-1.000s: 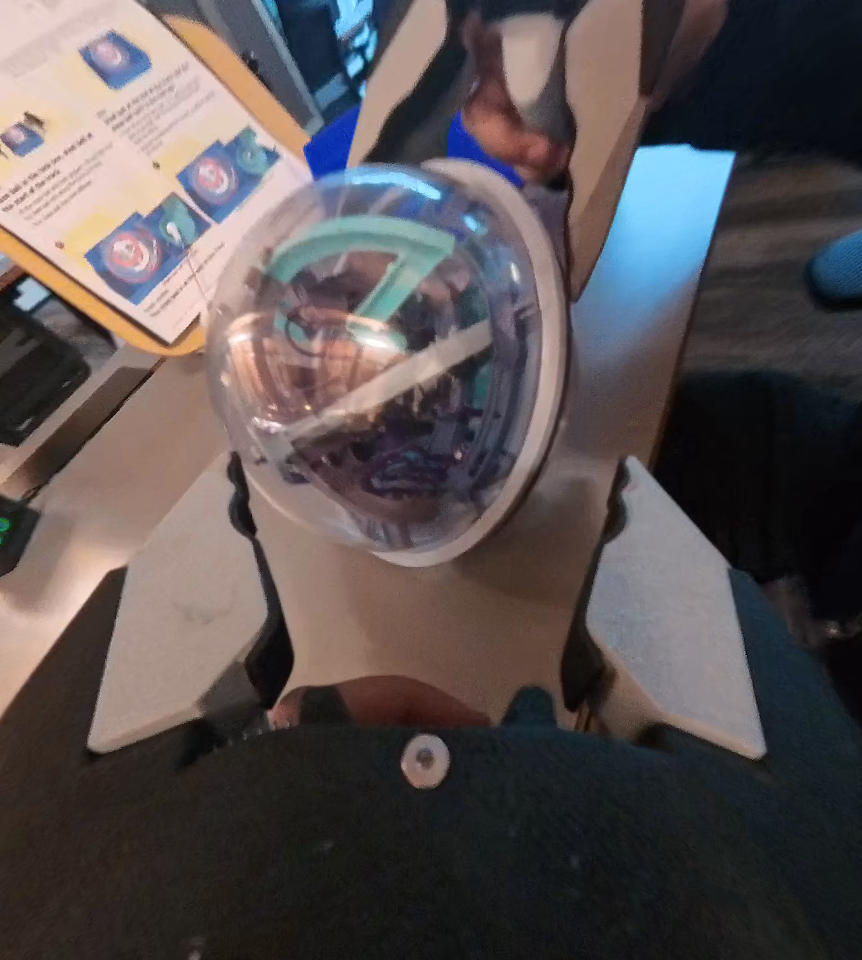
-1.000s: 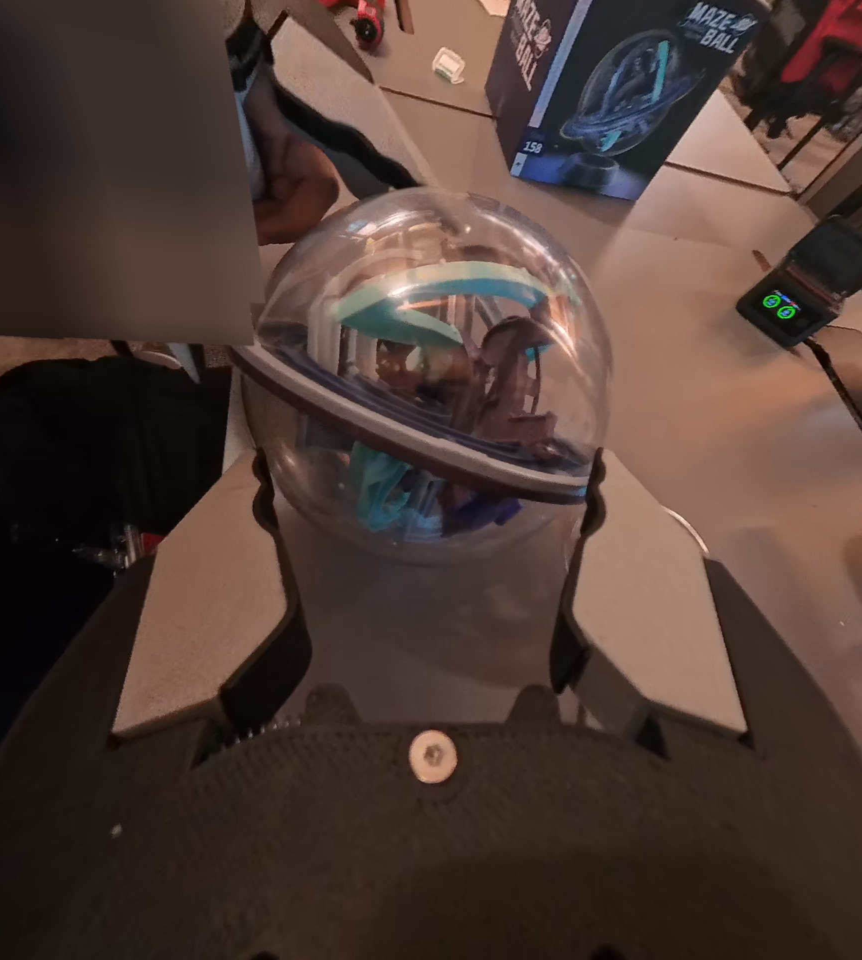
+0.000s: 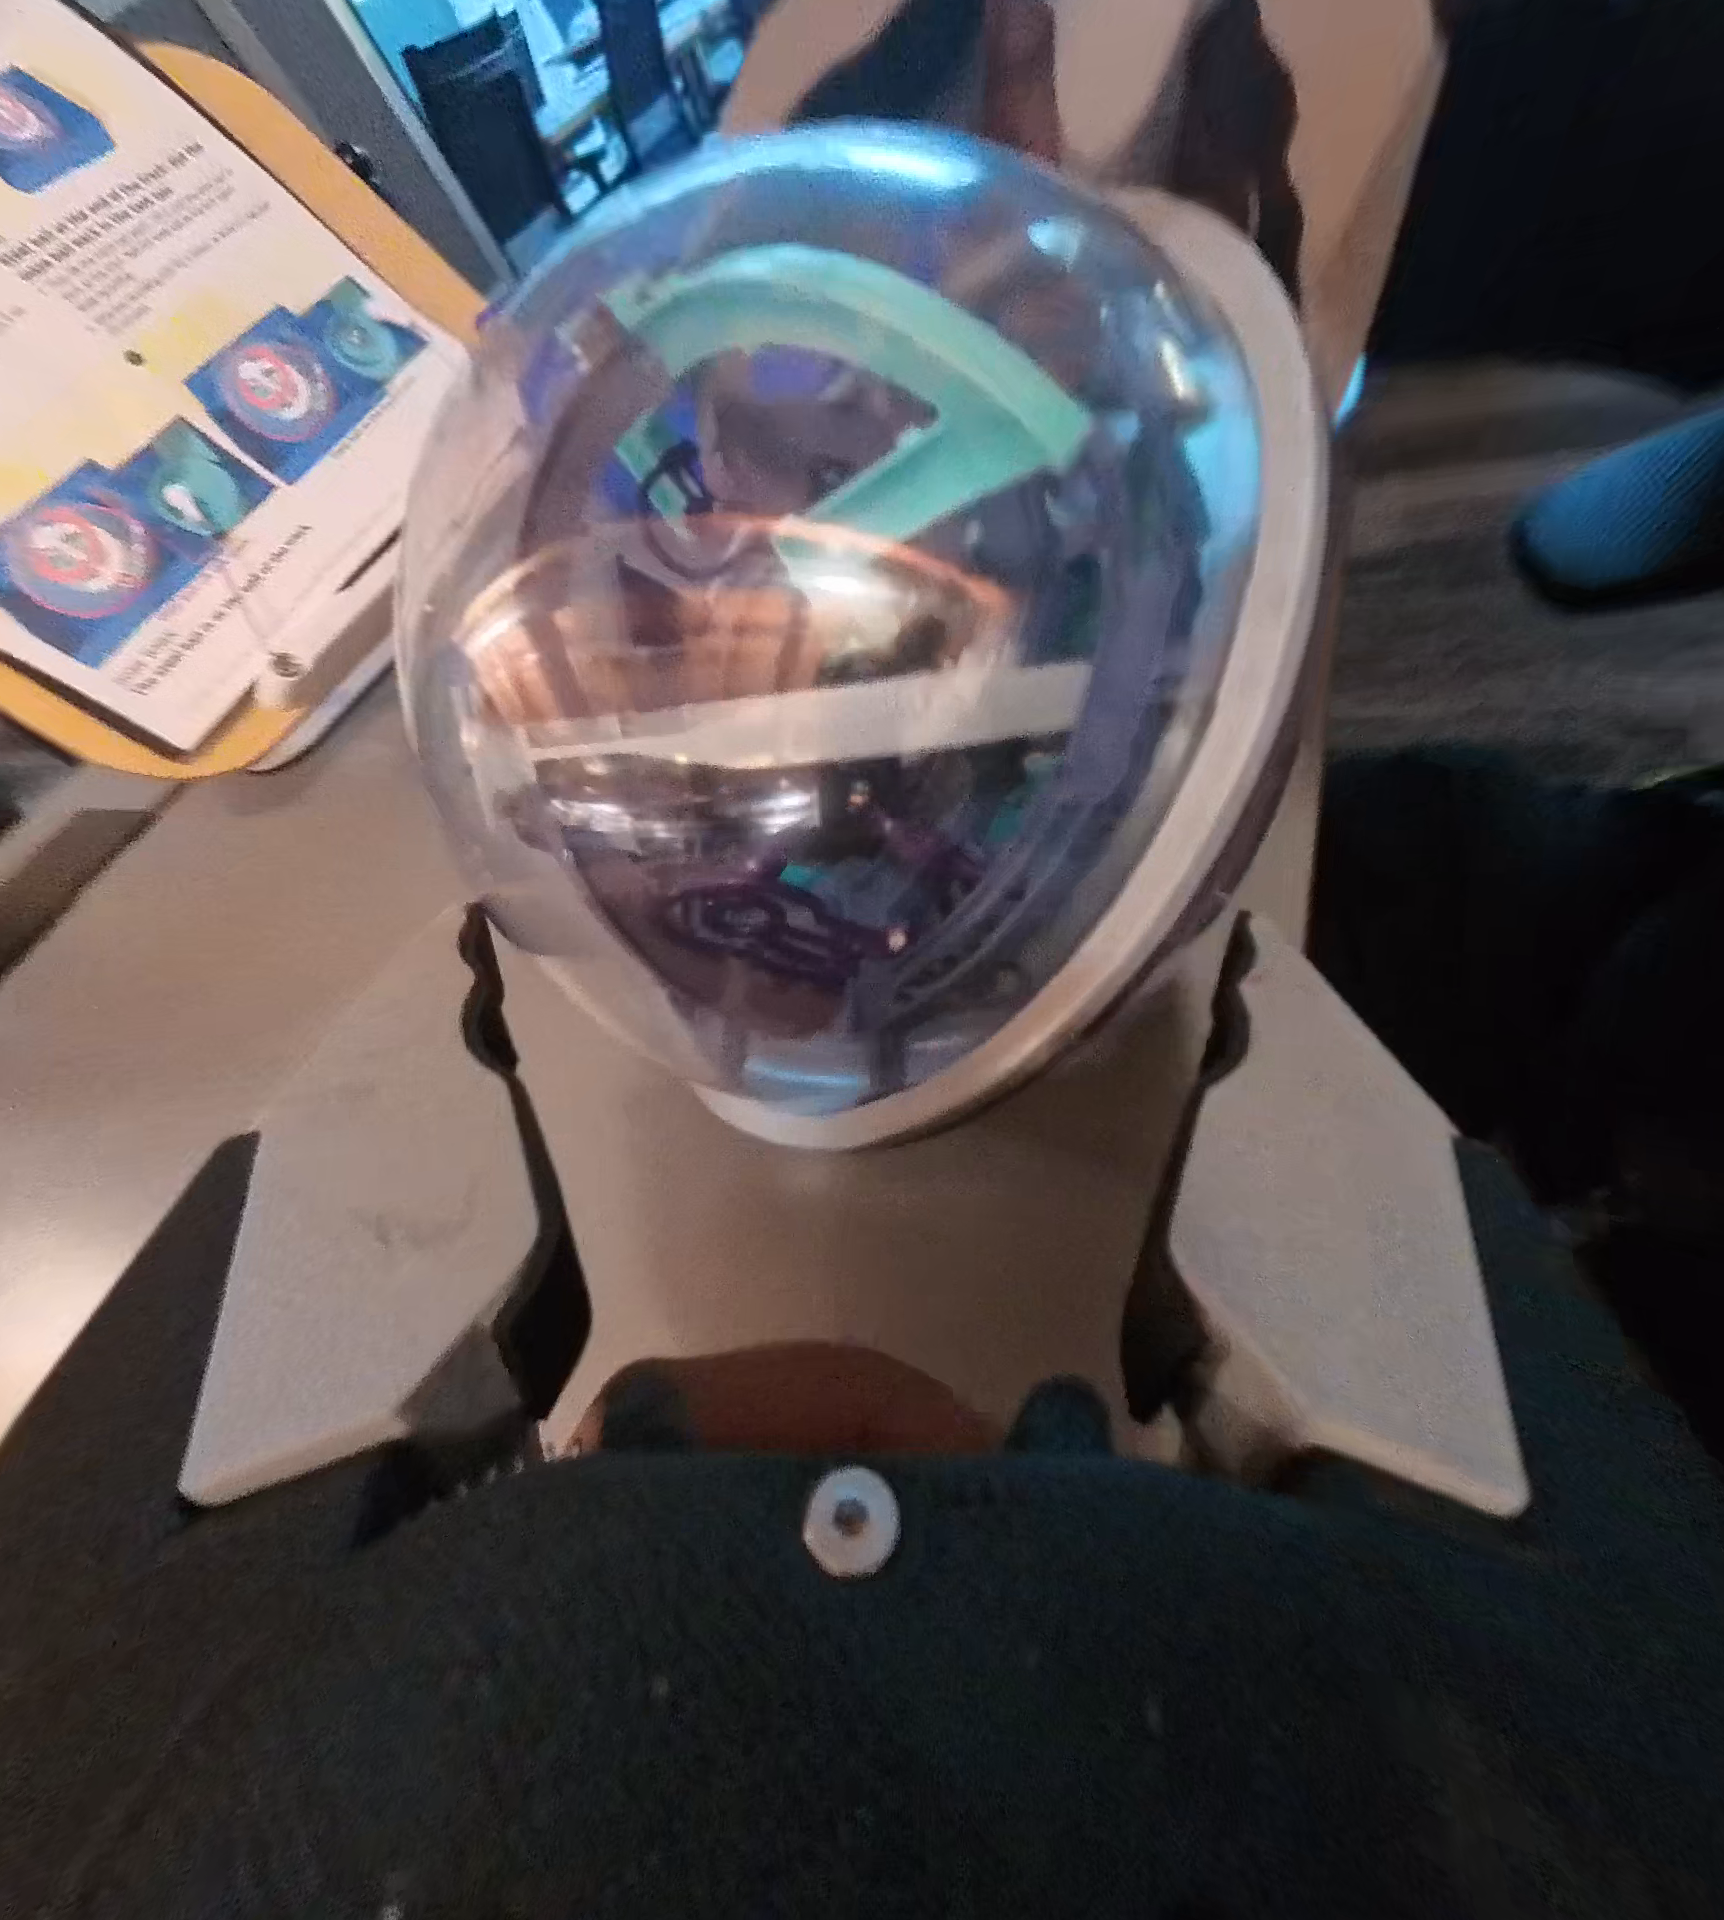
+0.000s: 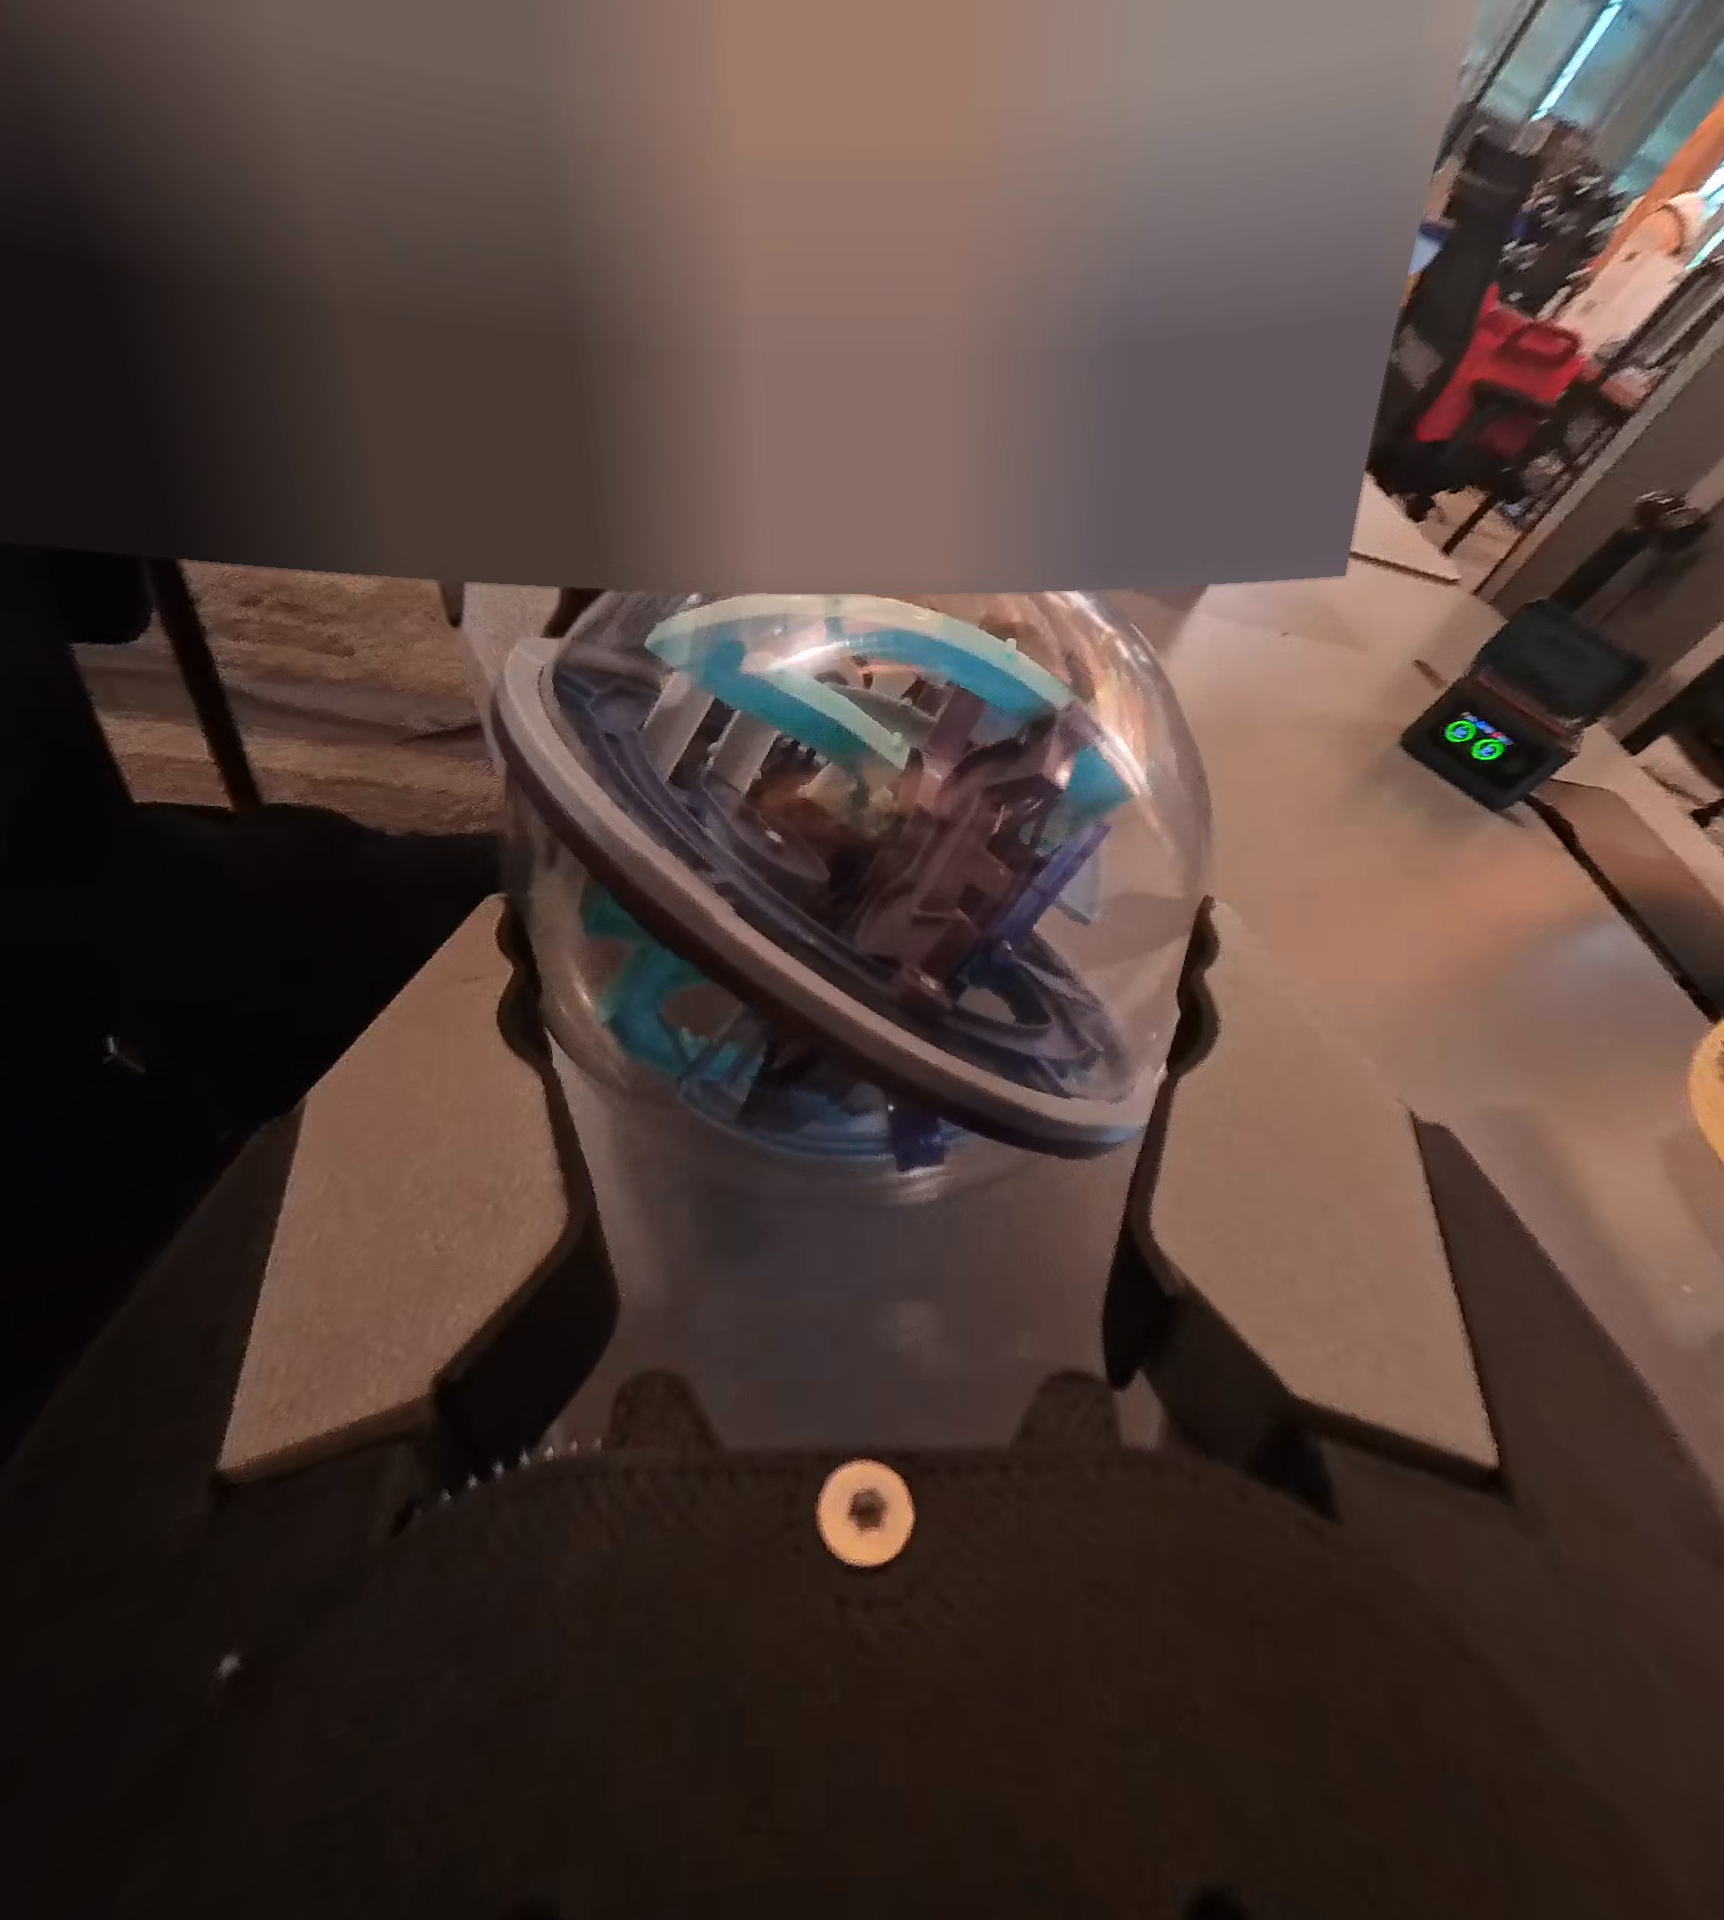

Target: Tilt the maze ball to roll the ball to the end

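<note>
Both tongs clamp the maze ball [image 3: 858, 665] from opposite sides above the desk [image 3: 214, 987], near its edge. The left gripper [image 3: 853, 966] has drawn closer; from the right gripper [image 4: 853, 966] the ball's grey seam now slants more steeply than a second ago — so the tilt is deepening, though the little ball inside isn't discernible.

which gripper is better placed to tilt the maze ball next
Right, probably. The right gripper has a fingertip against each side of the maze ball near its widest part, so a wrist roll should tilt it. The left gripper only meets the ball's lower edge, and that view is blurred.
</note>
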Action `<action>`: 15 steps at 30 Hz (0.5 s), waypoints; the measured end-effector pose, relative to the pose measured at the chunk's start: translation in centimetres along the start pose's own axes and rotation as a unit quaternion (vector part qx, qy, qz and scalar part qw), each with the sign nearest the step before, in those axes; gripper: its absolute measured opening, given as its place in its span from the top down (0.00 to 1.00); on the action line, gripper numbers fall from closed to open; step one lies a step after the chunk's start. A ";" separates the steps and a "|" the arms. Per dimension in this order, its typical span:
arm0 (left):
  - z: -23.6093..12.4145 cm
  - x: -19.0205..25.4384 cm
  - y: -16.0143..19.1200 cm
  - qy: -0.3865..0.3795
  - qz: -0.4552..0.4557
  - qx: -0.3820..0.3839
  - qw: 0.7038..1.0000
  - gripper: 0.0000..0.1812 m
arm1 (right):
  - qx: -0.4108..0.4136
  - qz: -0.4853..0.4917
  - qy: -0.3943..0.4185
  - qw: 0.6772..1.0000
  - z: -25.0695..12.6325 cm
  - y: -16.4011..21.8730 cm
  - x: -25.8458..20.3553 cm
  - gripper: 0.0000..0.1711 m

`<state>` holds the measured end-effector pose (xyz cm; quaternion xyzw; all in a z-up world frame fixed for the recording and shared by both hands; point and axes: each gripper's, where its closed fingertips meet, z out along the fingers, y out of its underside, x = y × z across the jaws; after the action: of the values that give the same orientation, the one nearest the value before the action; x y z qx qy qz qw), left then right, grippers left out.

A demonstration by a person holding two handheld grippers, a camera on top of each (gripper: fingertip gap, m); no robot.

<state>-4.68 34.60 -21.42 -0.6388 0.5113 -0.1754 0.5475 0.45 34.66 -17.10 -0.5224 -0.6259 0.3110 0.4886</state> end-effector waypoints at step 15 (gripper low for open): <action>-0.2 -0.1 0.0 0.046 -0.022 0.007 0.999 0.25 | 0.041 0.070 0.015 0.997 0.0 -1.0 -0.8 0.27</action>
<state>-4.86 34.63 -21.28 -0.6374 0.5205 -0.2200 0.5237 0.06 33.63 -16.40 -0.5488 -0.5676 0.3620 0.4956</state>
